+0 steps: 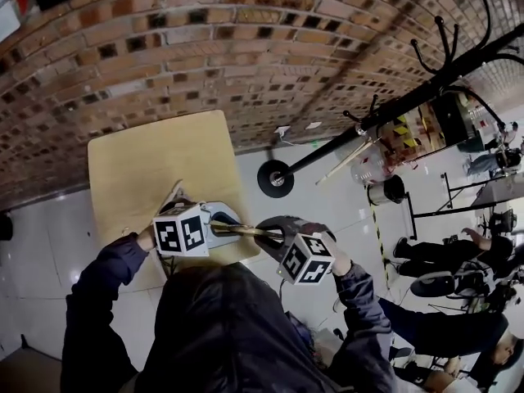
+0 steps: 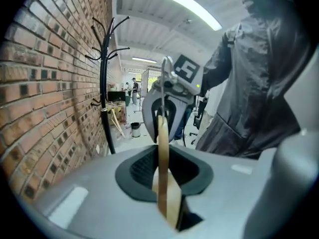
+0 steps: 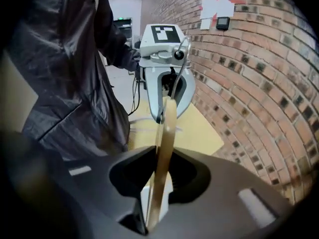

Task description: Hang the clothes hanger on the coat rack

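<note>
A wooden clothes hanger (image 1: 246, 230) is held level between my two grippers, above the near edge of the table. My left gripper (image 1: 233, 228) is shut on one end of it, and the wood (image 2: 162, 168) runs edge-on between its jaws. My right gripper (image 1: 266, 234) is shut on the other end (image 3: 164, 153). The hanger's metal hook (image 2: 164, 66) rises at its middle, in front of the opposite gripper. The black coat rack (image 1: 393, 105) stands by the brick wall to the right, well beyond the grippers, with its round base (image 1: 274, 178) on the floor.
A pale wooden table (image 1: 155, 166) stands against the brick wall (image 1: 205, 47). People sit on chairs at the right (image 1: 434, 260). A small bin (image 1: 385, 191) and leaning sticks (image 1: 348, 160) stand near the rack's pole.
</note>
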A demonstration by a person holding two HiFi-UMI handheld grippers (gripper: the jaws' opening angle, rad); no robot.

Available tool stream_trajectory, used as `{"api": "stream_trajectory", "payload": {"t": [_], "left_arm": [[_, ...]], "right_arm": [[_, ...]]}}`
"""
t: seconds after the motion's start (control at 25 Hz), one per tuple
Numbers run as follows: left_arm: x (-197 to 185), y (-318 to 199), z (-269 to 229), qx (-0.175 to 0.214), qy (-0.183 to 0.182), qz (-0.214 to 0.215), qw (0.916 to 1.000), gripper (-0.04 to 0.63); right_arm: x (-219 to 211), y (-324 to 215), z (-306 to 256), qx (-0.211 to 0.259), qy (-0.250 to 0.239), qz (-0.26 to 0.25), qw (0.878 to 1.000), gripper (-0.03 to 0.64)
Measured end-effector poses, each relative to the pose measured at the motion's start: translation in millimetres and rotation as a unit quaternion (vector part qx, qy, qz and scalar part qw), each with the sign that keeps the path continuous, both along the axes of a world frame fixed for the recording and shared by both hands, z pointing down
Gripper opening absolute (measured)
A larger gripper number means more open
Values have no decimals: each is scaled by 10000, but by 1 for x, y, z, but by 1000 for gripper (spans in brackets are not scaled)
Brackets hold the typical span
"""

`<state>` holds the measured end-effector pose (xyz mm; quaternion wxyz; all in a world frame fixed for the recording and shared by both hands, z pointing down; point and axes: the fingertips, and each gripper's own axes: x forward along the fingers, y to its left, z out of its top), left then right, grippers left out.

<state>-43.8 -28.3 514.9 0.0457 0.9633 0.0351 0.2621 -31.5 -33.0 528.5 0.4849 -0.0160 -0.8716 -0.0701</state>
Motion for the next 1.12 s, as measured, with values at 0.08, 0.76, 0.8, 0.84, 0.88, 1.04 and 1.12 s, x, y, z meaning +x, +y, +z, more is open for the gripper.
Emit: {"api": "stream_trajectory", "payload": {"t": [0.08, 0.76, 0.8, 0.84, 0.88, 1.04, 1.12], "left_arm": [[3, -6, -2, 90, 109, 4, 9999, 61], [27, -129, -155, 1836, 2245, -1834, 9393, 138], [28, -129, -161, 1830, 2301, -1828, 9382, 138], [29, -128, -165, 1810, 2332, -1810, 9382, 138], [31, -125, -166, 1785, 2340, -1782, 9389, 138], [37, -107, -163, 1716, 2337, -1668, 9424, 138], [37, -100, -154, 1737, 2352, -1616, 9425, 138]], "right_arm": [[4, -6, -4, 7, -16, 281, 9996, 63], [148, -117, -111, 62, -842, 3724, 9242, 58], [161, -130, -126, 42, -997, 3939, 9137, 58], [172, -144, -142, 17, -1166, 4134, 9031, 58], [182, -158, -159, -10, -1349, 4312, 8921, 58], [214, -214, -228, -8, -1984, 4843, 8521, 58], [223, -240, -256, -52, -2204, 4998, 8376, 58]]}}
